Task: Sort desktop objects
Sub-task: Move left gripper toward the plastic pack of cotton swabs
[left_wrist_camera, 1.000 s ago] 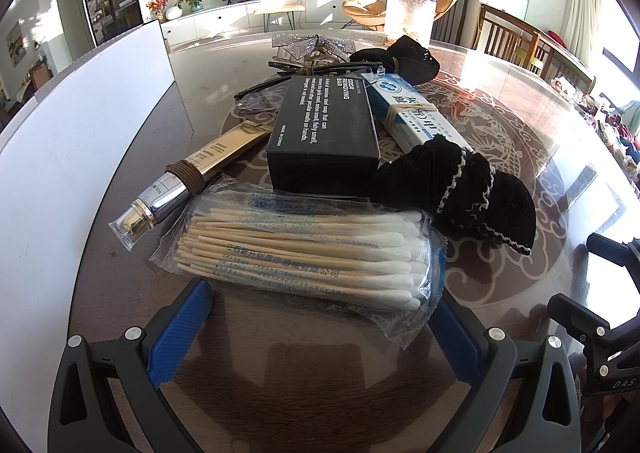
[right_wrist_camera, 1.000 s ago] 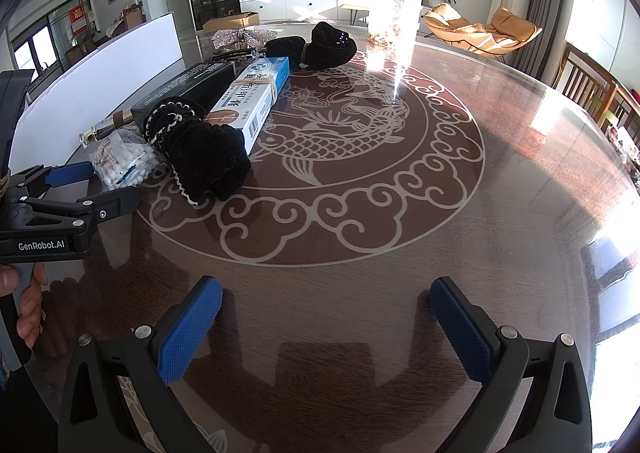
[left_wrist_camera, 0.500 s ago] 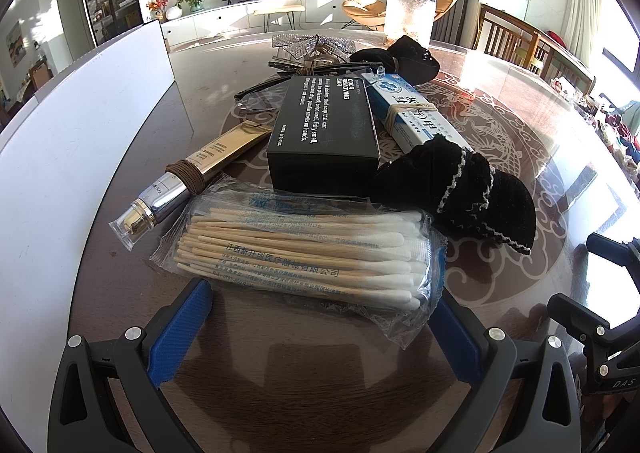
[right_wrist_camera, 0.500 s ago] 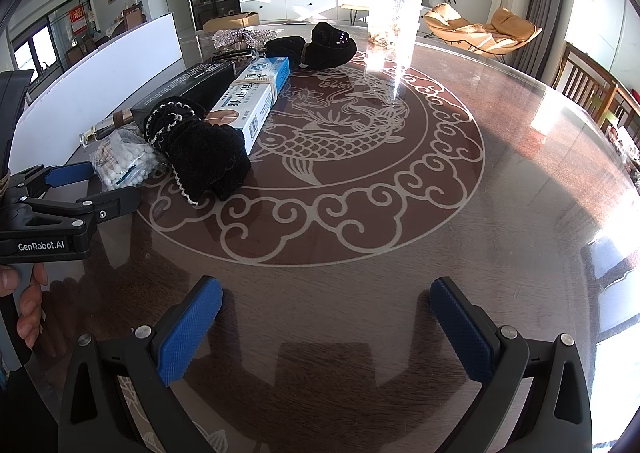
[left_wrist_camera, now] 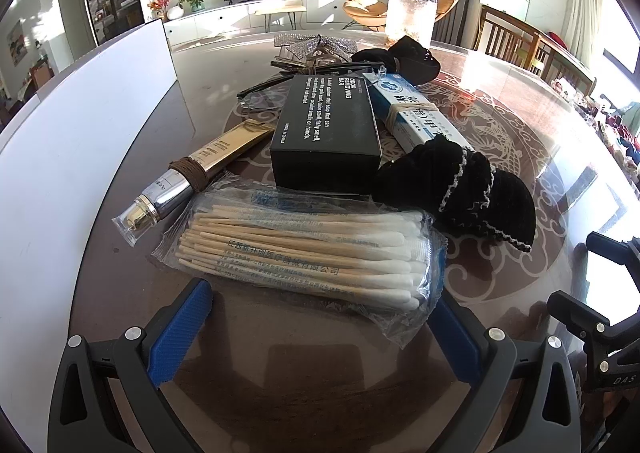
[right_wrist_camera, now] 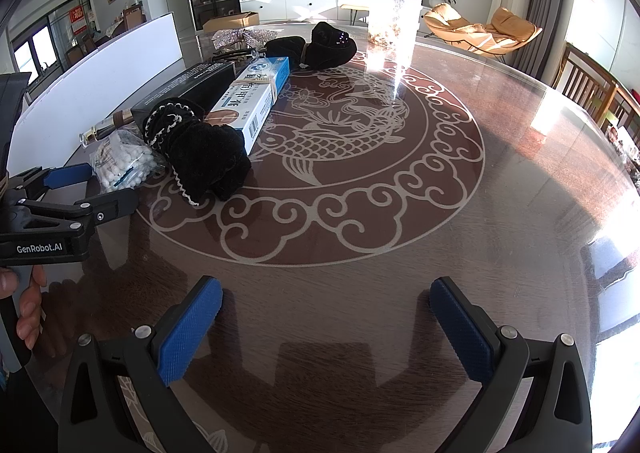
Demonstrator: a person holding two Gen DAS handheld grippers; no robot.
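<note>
Both grippers are hovering wide open and empty, the left [left_wrist_camera: 316,327] just before the swab pack [left_wrist_camera: 304,249], the right [right_wrist_camera: 326,327] over bare table [right_wrist_camera: 400,253]

The right hand-held gripper [right_wrist_camera: 326,327] hovers wide open over bare table [right_wrist_camera: 400,213]; black scrunchie [right_wrist_camera: 200,153] lies far left.

Both low over table [right_wrist_camera: 400,293], left nearer, sharing swab pack [left_wrist_camera: 304,253]
</note>
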